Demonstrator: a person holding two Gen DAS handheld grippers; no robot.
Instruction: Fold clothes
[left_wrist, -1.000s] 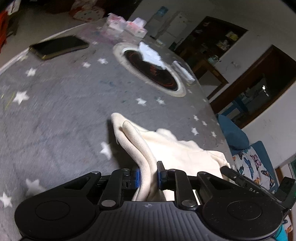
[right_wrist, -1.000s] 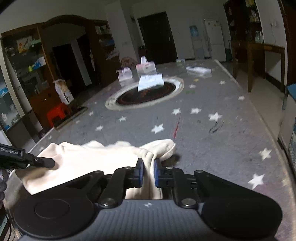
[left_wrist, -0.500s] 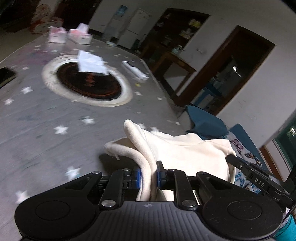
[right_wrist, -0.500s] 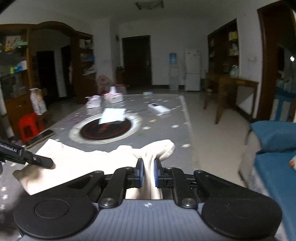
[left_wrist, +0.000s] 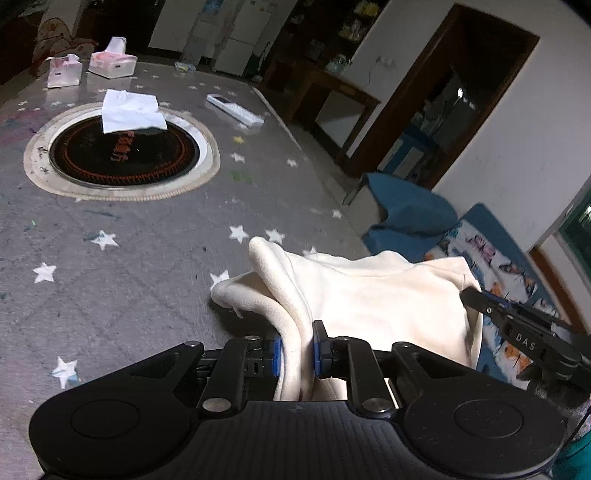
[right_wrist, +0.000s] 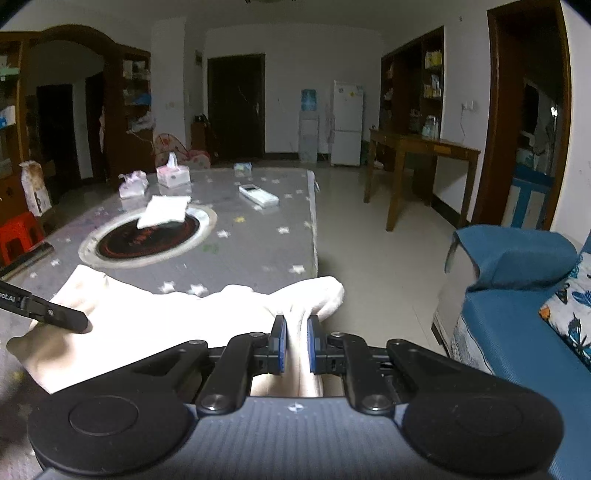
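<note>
Left claw (left_wrist: 296, 349) clenched on cream garment (left_wrist: 369, 299), right claw (right_wrist: 294, 343) likewise — "DAS" on its arm.

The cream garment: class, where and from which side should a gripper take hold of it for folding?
Judging by its pose, grip the cream garment at its bunched end edges, from the near side: the left gripper and right gripper each pinch one, cloth spanning between.

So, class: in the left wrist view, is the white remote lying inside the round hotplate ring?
No, the white remote lies on the grey cloth outside the round hotplate ring.
</note>
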